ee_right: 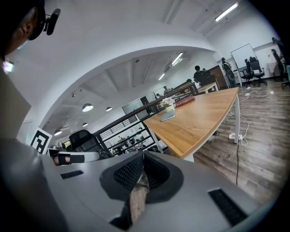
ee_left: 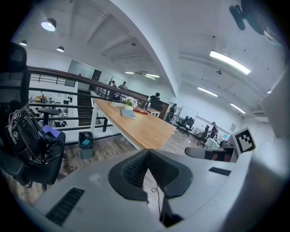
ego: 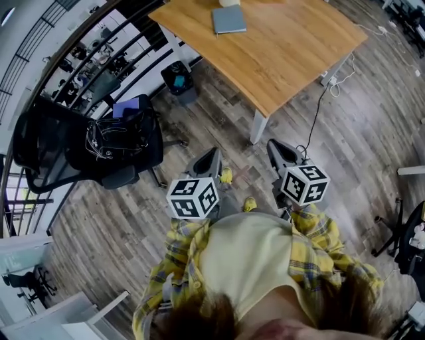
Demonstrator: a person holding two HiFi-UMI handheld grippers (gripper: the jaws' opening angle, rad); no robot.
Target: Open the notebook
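A closed grey-blue notebook [ego: 228, 20] lies on the far part of the wooden table [ego: 285, 53]. It also shows small and distant as the notebook [ee_left: 128, 113] in the left gripper view and the notebook [ee_right: 168, 117] in the right gripper view. Over the wooden floor, well short of the table, I hold both grippers side by side. My left gripper [ego: 211, 158] is shut with nothing in it, its jaws meeting at the tips [ee_left: 147, 150]. My right gripper [ego: 277, 149] is likewise shut and empty [ee_right: 143, 154]. Both point toward the table.
A black office chair [ego: 99, 143] with a bag on it stands at the left by a railing. A dark bin [ego: 178, 78] sits beside the table's left leg. A cable and power strip [ego: 332, 83] lie on the floor at the right. A potted plant [ee_left: 130, 103] and a red book [ee_left: 141, 111] stand behind the notebook.
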